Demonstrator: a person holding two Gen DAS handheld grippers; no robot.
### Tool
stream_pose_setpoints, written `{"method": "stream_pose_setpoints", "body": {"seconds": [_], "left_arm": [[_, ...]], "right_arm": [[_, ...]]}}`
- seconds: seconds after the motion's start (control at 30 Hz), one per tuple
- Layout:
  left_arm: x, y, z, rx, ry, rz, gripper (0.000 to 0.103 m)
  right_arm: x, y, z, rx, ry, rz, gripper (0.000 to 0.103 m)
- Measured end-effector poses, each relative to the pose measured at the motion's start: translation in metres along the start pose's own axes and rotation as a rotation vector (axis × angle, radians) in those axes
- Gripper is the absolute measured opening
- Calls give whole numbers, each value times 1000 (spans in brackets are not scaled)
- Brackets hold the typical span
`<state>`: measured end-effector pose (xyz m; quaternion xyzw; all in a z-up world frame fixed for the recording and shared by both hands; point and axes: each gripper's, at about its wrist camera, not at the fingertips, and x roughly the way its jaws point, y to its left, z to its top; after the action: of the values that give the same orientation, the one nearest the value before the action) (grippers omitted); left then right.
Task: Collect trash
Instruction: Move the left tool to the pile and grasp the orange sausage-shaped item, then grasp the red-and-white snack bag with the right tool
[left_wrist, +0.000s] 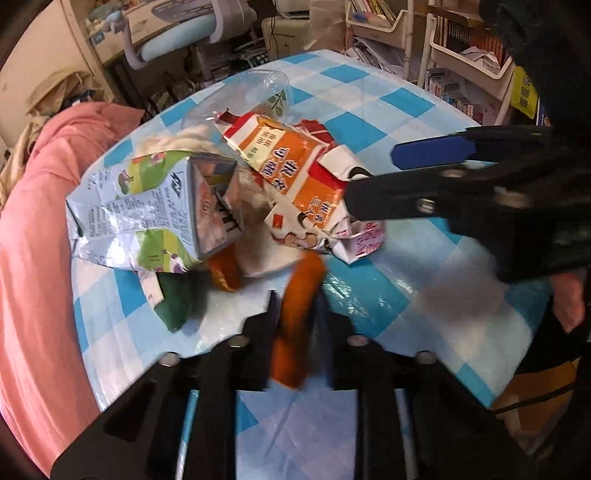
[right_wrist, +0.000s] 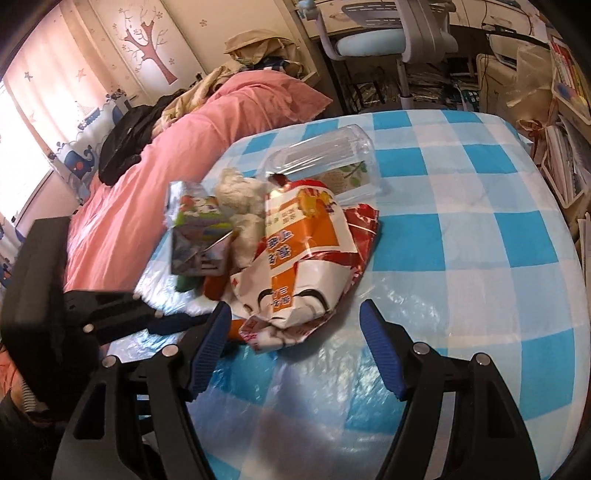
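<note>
A heap of trash lies on the blue-and-white checked table (left_wrist: 424, 295). It holds an orange-and-white snack bag (left_wrist: 291, 162) (right_wrist: 306, 258), a crumpled green-and-white drink carton (left_wrist: 140, 214) (right_wrist: 195, 236), a clear plastic cup (left_wrist: 258, 92) (right_wrist: 321, 155), white tissue (right_wrist: 236, 192) and a green scrap (left_wrist: 177, 302). My left gripper (left_wrist: 297, 306) (right_wrist: 184, 319) is shut on an orange piece (left_wrist: 299, 332) at the heap's near edge. My right gripper (right_wrist: 295, 332) (left_wrist: 380, 177) stands open just in front of the snack bag, with nothing between its fingers.
Pink bedding (left_wrist: 33, 240) (right_wrist: 147, 184) lies along the table's left side. Shelves of books (left_wrist: 461, 48) and a desk chair (right_wrist: 388, 33) stand behind the table. A bare checked cloth stretches to the right of the heap (right_wrist: 480, 240).
</note>
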<state>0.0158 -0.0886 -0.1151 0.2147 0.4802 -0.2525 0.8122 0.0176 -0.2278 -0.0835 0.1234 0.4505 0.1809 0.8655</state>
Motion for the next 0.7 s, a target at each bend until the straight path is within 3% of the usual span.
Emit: {"method": "stream_pose_setpoints", "body": {"seconds": [0.2, 0.3, 0.33, 0.4, 0.7], "left_arm": [[-15, 2, 1, -52, -21, -42, 14], [-26, 12, 0, -104, -54, -86, 14], [-28, 15, -1, -121, -61, -93, 14], [-30, 20, -3, -144, -67, -93, 14], [-47, 36, -6, -255, -110, -107, 14]], "right_arm": [[14, -3, 1, 9, 17, -5, 68], [14, -5, 1, 37, 20, 23, 49], [12, -6, 1, 37, 17, 19, 37], [6, -9, 1, 48, 11, 25, 27], [-36, -17, -8, 65, -72, 7, 21]]}}
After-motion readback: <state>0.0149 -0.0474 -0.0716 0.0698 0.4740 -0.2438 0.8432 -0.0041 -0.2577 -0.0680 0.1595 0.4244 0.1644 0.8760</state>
